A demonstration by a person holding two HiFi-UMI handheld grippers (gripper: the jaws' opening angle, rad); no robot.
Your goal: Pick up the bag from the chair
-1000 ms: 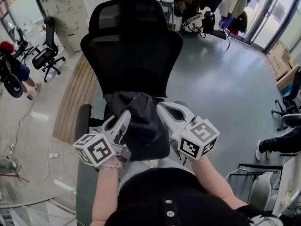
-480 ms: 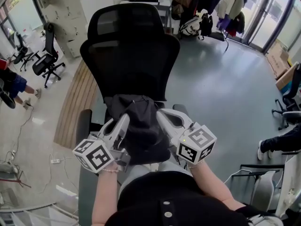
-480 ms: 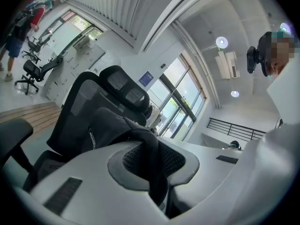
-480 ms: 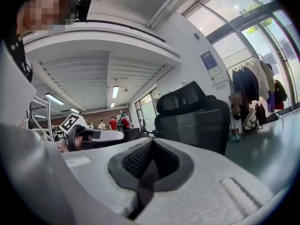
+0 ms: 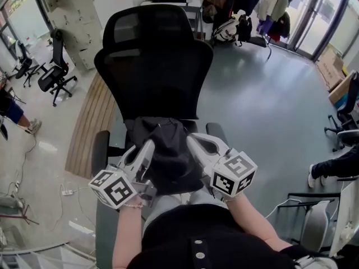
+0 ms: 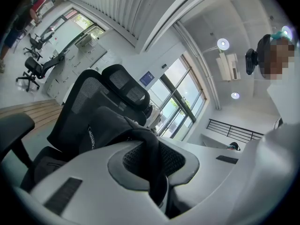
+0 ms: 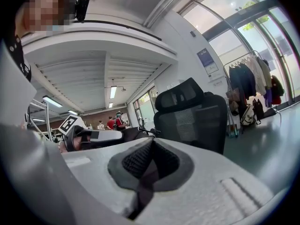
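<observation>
Chair: the black mesh-backed office chair (image 5: 154, 66) is standing at 12 o'clock from the person, its seat mostly hidden under the bag.
Bag: the black soft fabric bag (image 5: 165, 150) is hanging bunched between the two claws over the seat; I cannot tell whether its bottom is clearing the seat.
Left claw: the left claw (image 5: 147, 145) is pinching a thick fold of cloth at the bag's 9 o'clock edge.
Right claw: the right claw (image 5: 191, 140) is clamping at the 3 o'clock edge, jaws nearly together on a thin dark strip, seemingly the bag's edge.
Progress: the grasp is looking done on both sides; raising the bag clear of the chair is remaining.
</observation>
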